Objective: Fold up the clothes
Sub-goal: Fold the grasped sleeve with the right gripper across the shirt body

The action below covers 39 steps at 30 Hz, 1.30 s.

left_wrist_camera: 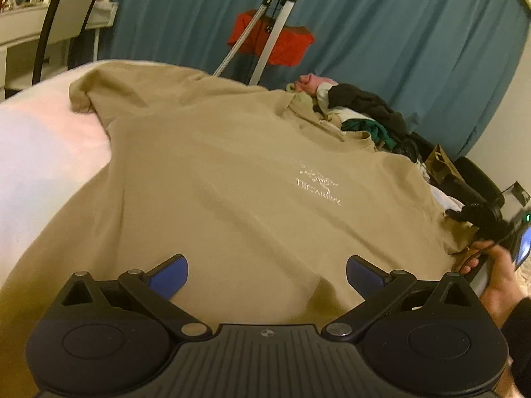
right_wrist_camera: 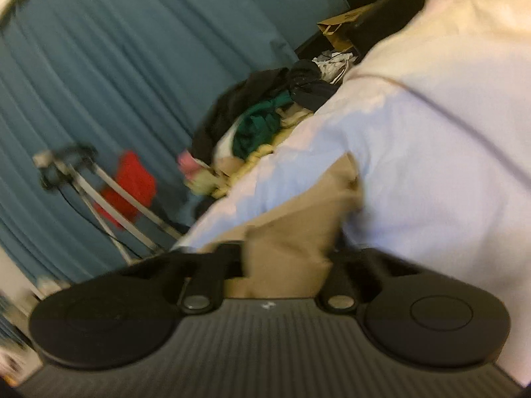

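Beige T-shirt (left_wrist_camera: 232, 172) lies spread flat on the bed ahead of the gaping, empty left claw (left_wrist_camera: 267, 273); right claw (right_wrist_camera: 285, 262) pinches its sleeve, likely to fold it inward

Pale printed lettering beneath a small emblem on the tan T-shirt (left_wrist_camera: 232, 179), too blurred to be read.

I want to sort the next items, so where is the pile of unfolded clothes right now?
In the left wrist view the clothes pile sits at the far right of the bed, just beyond the spread tan shirt and in front of the blue curtain.
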Tool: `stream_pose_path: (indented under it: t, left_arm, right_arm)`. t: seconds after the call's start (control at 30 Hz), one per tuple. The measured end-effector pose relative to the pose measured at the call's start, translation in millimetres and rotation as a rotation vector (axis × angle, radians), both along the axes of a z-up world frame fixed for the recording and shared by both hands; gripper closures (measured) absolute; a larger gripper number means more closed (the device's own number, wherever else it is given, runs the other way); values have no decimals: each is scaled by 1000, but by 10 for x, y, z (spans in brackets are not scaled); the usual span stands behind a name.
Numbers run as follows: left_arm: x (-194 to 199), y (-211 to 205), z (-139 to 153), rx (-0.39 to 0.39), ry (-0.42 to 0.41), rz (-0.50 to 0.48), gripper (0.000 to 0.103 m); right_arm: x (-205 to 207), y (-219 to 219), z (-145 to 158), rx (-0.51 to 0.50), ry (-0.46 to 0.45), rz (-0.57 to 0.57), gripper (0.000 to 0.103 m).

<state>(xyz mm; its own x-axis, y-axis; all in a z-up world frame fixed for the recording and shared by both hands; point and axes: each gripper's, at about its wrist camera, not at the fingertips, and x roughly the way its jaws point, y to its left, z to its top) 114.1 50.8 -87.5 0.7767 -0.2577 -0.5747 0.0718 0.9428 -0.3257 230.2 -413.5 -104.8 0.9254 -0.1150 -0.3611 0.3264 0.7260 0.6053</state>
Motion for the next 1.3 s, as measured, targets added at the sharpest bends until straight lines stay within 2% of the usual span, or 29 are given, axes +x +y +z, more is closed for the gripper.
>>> stream_pose_path:
  t: [0.1, 0.27, 0.4, 0.5, 0.57, 0.7, 0.77, 0.87, 0.93, 1.03, 1.1, 1.13, 1.17, 1.2, 1.3]
  left_arm:
    - [-33, 45, 76, 3, -3, 6, 0]
    - [-146, 222, 311, 15, -23, 25, 0]
    - [-223, 403, 473, 63, -88, 60, 0]
    - [-169, 607, 505, 49, -57, 131, 0]
    - [-128, 774, 512, 8, -43, 176, 0]
    - [-48, 937, 487, 133, -49, 269, 1]
    - [14, 1007, 418, 133, -25, 290, 0]
    - [112, 1023, 269, 95, 27, 259, 1]
    - [142, 982, 236, 95, 26, 232, 1]
    - [183, 917, 193, 97, 22, 190, 1]
    - [197, 871, 160, 96, 30, 179, 1]
    - [203, 854, 141, 88, 37, 172, 1]
    - [194, 840, 137, 81, 40, 164, 1]
    - [182, 825, 135, 74, 41, 155, 1]
    - [101, 756, 180, 115, 25, 121, 1]
  right_arm:
    - [-72, 164, 390, -117, -9, -2, 99]
    - [-69, 747, 1160, -398, 9, 28, 99]
    - [-18, 1482, 1459, -588, 7, 52, 99]
    - [139, 2093, 1452, -700, 23, 94, 99]
    - [295, 2489, 1329, -772, 55, 137, 99]
    - [639, 3228, 871, -904, 124, 247, 99]
    - [787, 3505, 659, -927, 148, 304, 99]
    - [906, 3767, 435, -958, 172, 370, 98]
    - [966, 3764, 417, -906, 176, 366, 97]
    - [992, 3605, 485, -757, 187, 396, 96]
    - [935, 3494, 586, -672, 198, 421, 73]
    - [855, 3449, 650, -636, 186, 429, 47]
    - [775, 3403, 713, -599, 174, 437, 27]
    - [653, 3352, 794, -588, 149, 434, 22]
    - [217, 3136, 1024, -555, 92, 441, 22]
